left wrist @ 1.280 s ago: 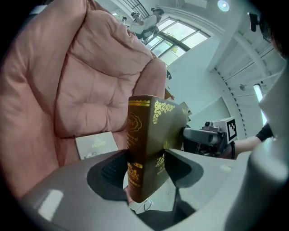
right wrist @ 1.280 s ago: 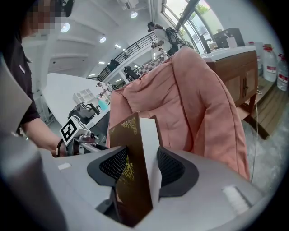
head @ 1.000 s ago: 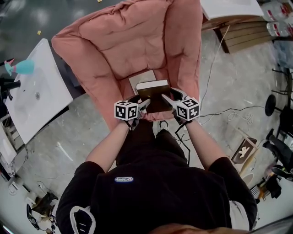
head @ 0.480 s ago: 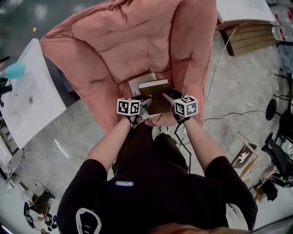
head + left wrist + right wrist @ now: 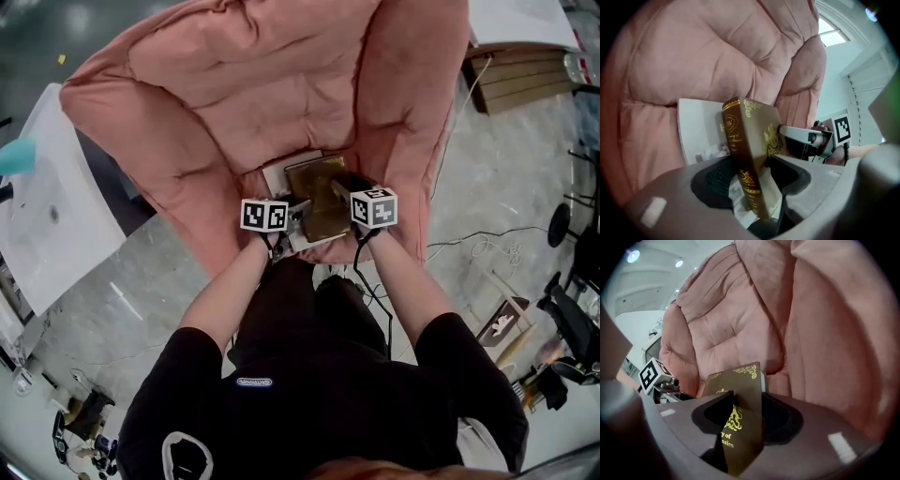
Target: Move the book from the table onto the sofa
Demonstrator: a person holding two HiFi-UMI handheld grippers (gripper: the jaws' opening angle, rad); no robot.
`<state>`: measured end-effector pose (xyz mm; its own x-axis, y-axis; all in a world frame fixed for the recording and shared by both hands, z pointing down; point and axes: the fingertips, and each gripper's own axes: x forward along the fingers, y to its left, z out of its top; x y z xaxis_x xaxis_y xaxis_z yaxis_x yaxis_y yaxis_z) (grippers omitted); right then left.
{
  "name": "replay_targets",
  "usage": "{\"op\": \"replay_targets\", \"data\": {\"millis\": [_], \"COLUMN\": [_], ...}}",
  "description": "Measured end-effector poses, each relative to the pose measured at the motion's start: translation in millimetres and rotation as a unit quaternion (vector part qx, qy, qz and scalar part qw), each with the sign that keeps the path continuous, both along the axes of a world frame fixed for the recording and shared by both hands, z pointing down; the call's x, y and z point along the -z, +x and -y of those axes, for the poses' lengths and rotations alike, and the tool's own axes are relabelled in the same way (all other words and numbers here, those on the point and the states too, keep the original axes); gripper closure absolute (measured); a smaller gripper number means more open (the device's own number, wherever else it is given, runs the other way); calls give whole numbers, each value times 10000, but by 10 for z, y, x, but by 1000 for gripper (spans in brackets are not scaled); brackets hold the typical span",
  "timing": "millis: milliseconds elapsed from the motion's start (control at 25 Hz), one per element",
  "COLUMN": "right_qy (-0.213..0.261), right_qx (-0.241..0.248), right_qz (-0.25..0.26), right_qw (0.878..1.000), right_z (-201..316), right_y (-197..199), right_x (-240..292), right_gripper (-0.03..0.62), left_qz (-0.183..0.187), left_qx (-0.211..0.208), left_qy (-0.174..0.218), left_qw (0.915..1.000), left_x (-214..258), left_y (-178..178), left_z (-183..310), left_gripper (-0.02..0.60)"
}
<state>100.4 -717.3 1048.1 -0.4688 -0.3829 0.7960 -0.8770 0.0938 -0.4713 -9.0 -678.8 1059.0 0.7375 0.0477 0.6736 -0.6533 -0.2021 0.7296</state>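
Two grippers on one brown book (image 5: 752, 140), low over the seat of the pink sofa (image 5: 234, 84). Left gripper (image 5: 750, 185): jaws partly open, pressed on both sides of the book, close by its gold-printed spine. Right gripper (image 5: 740, 418): jaws partly open too, just squeezed in a little more, clamped on the other edge of the same book, dark cover between them. Book tilted, up on its edge in the left gripper view, caught between both pairs of jaws. Under it, flat on the seat, a white booklet (image 5: 279, 172), up against the back cushion. Cannot tell whether book and booklet touch. Beside the sofa, a white table (image 5: 47, 225) on the grey floor (image 5: 487, 187).
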Motion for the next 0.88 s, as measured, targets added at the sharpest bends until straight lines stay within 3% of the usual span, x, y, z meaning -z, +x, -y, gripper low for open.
{"op": "replay_targets", "data": {"millis": [360,560,880], "right_qy": [0,508,928], "right_qx": [-56,-71,-163], "right_qz": [-9,-105,-44], "right_qw": [10000,9986,9955], "right_z": [37,-71,-339], "right_y": [23,29,135], "right_x": [-56,392,1250], "right_gripper": [359,341,364], "left_qz": [-227,-244,-79], "left_qx": [248,981,935], "left_qy": [-42,-74,309], "left_qw": [9994,9948,9951], "left_x": [-63,138,839], "left_y": [-54,-284,-358], "left_z": [48,51,-84], "left_gripper": [323,334,369]}}
